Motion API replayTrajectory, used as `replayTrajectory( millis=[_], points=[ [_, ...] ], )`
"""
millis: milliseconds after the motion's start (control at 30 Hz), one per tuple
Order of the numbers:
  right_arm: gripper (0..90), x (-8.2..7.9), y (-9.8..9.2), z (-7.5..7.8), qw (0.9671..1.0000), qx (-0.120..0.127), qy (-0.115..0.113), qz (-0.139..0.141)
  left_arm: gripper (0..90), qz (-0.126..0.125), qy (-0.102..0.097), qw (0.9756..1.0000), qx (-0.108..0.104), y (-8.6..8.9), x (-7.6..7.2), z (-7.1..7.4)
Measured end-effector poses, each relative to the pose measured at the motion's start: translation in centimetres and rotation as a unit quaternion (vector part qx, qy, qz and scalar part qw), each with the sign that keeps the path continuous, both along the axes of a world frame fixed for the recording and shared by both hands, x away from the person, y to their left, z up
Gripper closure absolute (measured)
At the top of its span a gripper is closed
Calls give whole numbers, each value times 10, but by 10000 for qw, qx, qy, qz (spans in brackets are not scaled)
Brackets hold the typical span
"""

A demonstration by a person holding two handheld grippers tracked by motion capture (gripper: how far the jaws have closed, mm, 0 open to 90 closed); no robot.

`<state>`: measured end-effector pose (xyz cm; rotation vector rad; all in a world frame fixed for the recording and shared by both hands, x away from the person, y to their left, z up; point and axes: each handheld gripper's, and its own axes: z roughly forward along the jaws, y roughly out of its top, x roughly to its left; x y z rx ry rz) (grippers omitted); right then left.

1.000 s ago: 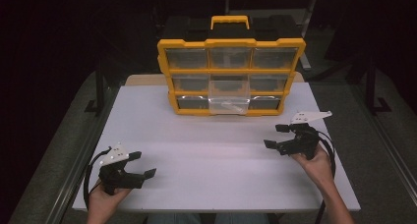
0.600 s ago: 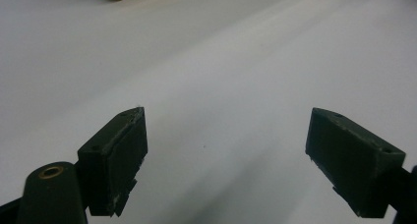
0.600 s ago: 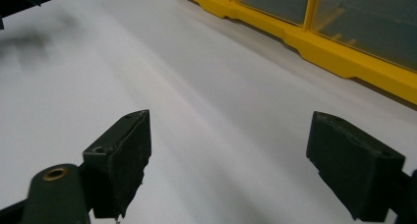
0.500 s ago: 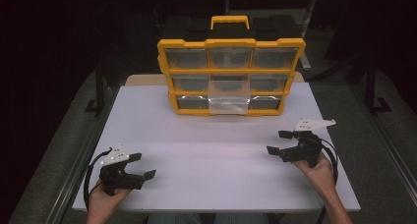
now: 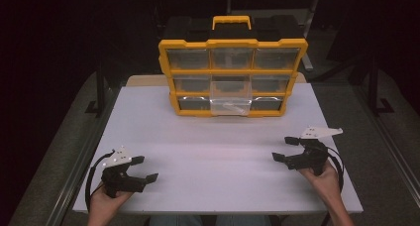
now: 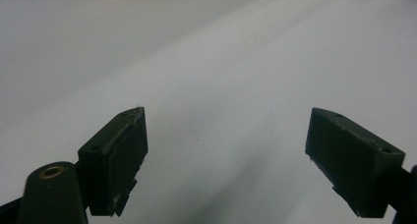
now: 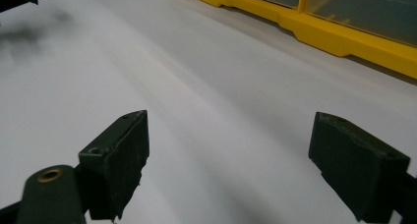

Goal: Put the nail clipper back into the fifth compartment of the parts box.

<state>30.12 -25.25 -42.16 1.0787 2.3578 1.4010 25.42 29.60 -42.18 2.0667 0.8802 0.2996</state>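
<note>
a white table (image 5: 218, 156) seen from above. at its far edge stands a yellow organizer case (image 5: 232, 77) with 9 clear drawers in 3 rows; the bottom middle drawer (image 5: 230, 103) is pulled out toward the person, its contents too blurred to make out. the left gripper (image 5: 144, 169) sits near the front left corner, the right gripper (image 5: 284, 149) near the right edge, both well apart from the case. each gripper's jaws are spread wide and pinch nothing. the forearms are cut off by the bottom edge.
</note>
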Motion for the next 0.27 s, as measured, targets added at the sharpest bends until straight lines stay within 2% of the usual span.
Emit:
replayTrajectory(
  millis=[267],
  points=[
    [139, -5, -4, -2, 10000, -2, -59, -37, 160, -29, -40, 10000, 24, -1, 0, 1]
  ],
)
